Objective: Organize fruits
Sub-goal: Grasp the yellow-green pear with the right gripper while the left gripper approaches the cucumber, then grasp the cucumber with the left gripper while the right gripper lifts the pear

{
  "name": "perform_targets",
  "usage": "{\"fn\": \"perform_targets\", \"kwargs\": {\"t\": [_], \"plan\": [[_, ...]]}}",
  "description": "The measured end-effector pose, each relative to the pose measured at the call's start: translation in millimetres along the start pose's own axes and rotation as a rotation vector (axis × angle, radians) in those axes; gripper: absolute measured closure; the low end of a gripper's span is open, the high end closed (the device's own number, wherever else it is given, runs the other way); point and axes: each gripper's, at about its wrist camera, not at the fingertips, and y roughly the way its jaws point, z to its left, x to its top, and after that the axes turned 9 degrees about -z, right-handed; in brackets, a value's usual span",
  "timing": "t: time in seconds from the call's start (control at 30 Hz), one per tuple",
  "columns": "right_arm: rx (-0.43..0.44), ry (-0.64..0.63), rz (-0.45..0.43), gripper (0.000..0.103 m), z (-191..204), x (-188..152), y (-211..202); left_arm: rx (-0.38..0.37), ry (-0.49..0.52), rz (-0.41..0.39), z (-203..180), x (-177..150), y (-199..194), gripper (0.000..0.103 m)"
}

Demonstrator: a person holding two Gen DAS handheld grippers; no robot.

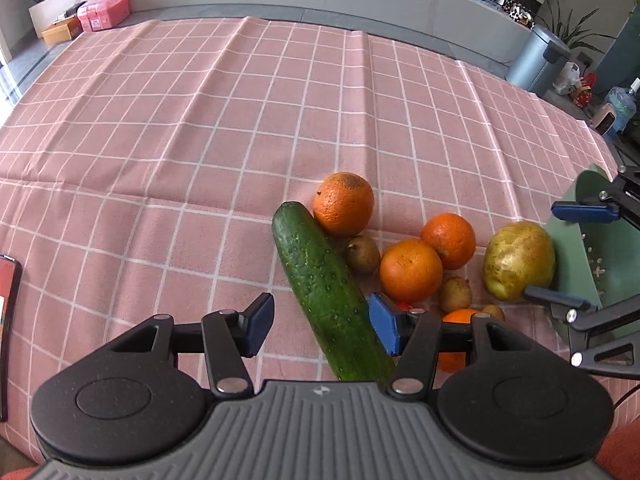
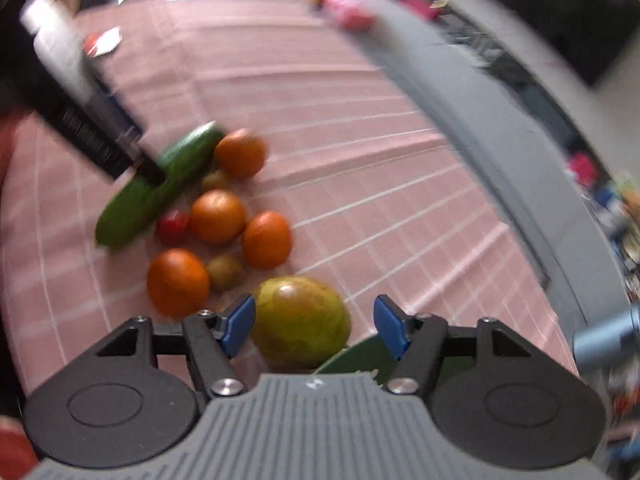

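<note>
**Both grippers poised over the produce**

Left gripper straddles the long green cucumber at lower centre, pads not yet pressing. Right gripper gapes around the yellow-green pear-like fruit, ungripped. Next, I judge: close, lift.

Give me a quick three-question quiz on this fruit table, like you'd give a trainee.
1. True or false: the left claw straddles the cucumber.
2. How many oranges lie on the checked cloth?
3. What sits between the right claw's pads? A kiwi, B pear, C tomato.
Key: 1 true; 2 four; 3 B.
</note>
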Motion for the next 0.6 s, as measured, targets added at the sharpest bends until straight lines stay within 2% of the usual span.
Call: {"fn": "perform_targets", "kwargs": {"t": [0.13,0.27,0.4,0.6], "plan": [[0.068,-0.173,0.068,0.039,4,4,15,-0.014,-0.021,0.011,4,2,7,0.038],[0.121,-0.219,0.134,0.037,3,5,30,-0.04,-0.034,0.013,7,2,13,0.04],[0.139,-0.216,0.157,0.037,3,0,40,-0.071,-0.045,0.023,8,2,19,0.044],[0.124,-0.18,0.14,0.038,-1,-1,43,-0.095,-0.081,0.022,11,-1,27,0.049]]}}
